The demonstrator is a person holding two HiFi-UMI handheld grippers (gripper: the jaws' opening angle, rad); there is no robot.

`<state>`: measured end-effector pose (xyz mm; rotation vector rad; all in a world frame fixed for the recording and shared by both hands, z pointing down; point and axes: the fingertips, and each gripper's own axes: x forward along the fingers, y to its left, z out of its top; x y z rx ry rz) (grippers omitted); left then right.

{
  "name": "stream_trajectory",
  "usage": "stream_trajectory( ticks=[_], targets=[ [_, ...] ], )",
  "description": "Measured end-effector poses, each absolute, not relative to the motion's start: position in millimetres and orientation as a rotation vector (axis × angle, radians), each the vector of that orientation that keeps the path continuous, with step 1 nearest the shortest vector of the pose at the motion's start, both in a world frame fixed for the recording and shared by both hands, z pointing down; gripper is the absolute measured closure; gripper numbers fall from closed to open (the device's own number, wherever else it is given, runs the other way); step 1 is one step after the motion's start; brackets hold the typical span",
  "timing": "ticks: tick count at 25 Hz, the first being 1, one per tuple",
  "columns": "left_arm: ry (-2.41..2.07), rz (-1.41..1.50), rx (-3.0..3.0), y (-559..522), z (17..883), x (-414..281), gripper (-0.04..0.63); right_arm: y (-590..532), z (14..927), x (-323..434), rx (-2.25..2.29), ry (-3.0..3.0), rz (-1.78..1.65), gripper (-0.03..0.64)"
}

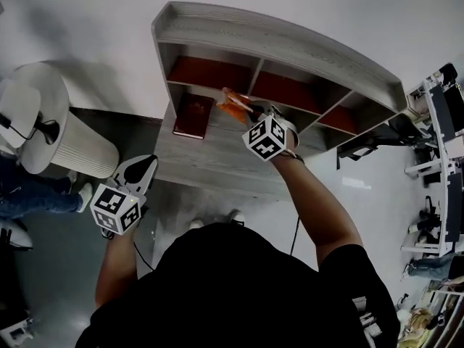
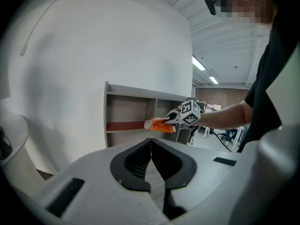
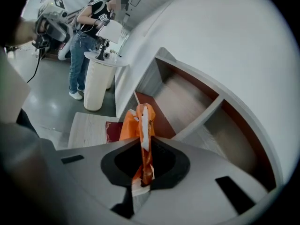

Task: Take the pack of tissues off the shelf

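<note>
Pinching the orange-and-white plastic tissue pack (image 1: 233, 106) (image 3: 140, 121) by its edge, your right gripper (image 1: 246, 108) (image 3: 143, 172) held it clear of the grey wooden shelf (image 1: 275, 49), with your left gripper (image 1: 143, 164) (image 2: 151, 146) clenched and empty.

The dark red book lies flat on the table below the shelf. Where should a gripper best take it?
Probably at its near short edge, coming low from the person's side. The book lies flat and thin on the table, with the shelf behind it, so only an edge offers a grip.
</note>
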<state>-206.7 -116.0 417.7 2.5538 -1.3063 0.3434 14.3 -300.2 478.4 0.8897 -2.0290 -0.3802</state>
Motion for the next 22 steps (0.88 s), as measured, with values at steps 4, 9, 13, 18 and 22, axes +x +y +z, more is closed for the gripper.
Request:
stream_trajectory(
  ticks=[4,9,13,18,22],
  targets=[
    [-1.256,0.353,2.595,-119.9,415.3,-192.5,0.578,-276.6,480.3,34.0,0.935,-2.031,-0.344,0.588],
    [-1.201,0.3,2.64,-129.9,406.3,-173.4,0.578,-243.6,491.4,61.9,0.973,-2.016,-0.304,0.589],
    [-1.13,0.321,2.681,-137.3,404.3,-152.0,0.577,-220.4,491.0,88.6,1.06,-2.004,-0.276,0.592],
    [-1.059,0.335,2.716,-144.5,405.3,-128.7,0.577,-198.2,485.5,117.7,1.132,-1.988,-0.243,0.592],
    [-1.0,0.341,2.747,-148.7,401.3,-107.6,0.577,-179.5,471.1,141.4,1.191,-1.989,-0.275,0.595]
  ],
)
